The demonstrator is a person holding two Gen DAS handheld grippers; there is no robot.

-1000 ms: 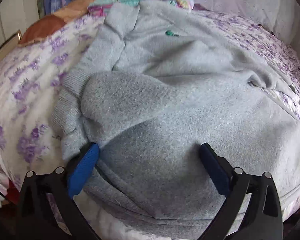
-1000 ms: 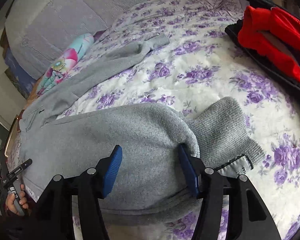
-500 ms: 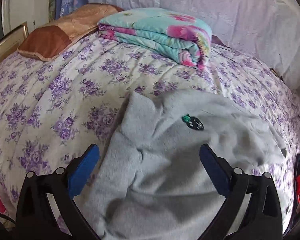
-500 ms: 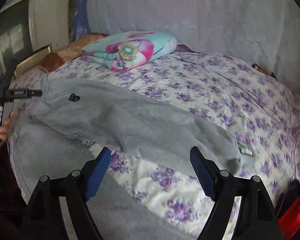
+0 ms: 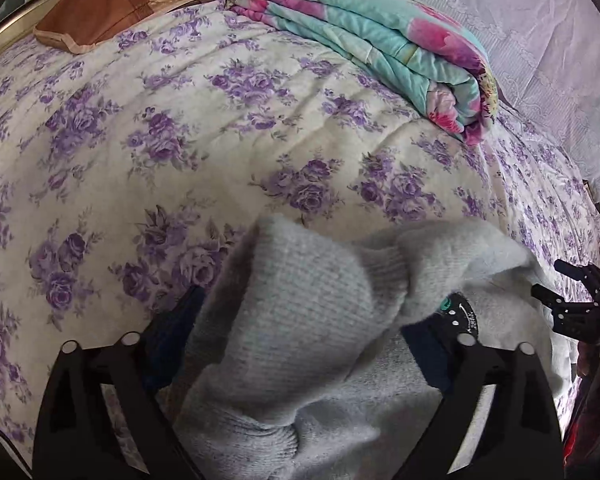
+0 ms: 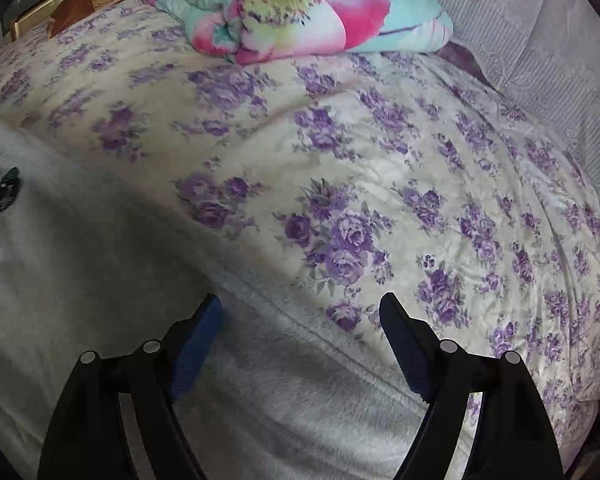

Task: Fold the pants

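Observation:
Grey fleece pants [image 5: 308, 320] lie on a bed with a purple-flowered sheet [image 5: 180, 140]. In the left wrist view a bunched ribbed cuff or waistband fills the space between the fingers of my left gripper [image 5: 300, 320], whose jaws stand wide apart; a green logo patch [image 5: 458, 314] shows by the right finger. In the right wrist view the pants [image 6: 80, 280] spread over the lower left, with the patch [image 6: 4, 192] at the far left. My right gripper [image 6: 300, 332] is open over the pants' edge seam.
A folded turquoise and pink quilt [image 5: 380, 40] lies at the head of the bed, also in the right wrist view [image 6: 300, 12]. A brown pillow [image 5: 100, 16] is at the far left. The other gripper [image 5: 572, 304] shows at the right edge. A pale wall covering [image 6: 540, 60] runs behind.
Both grippers have moved forward and lower over the pants. A ribbed bunch of grey fabric now sits between the left fingers. The right gripper now sits at the pants' edge.

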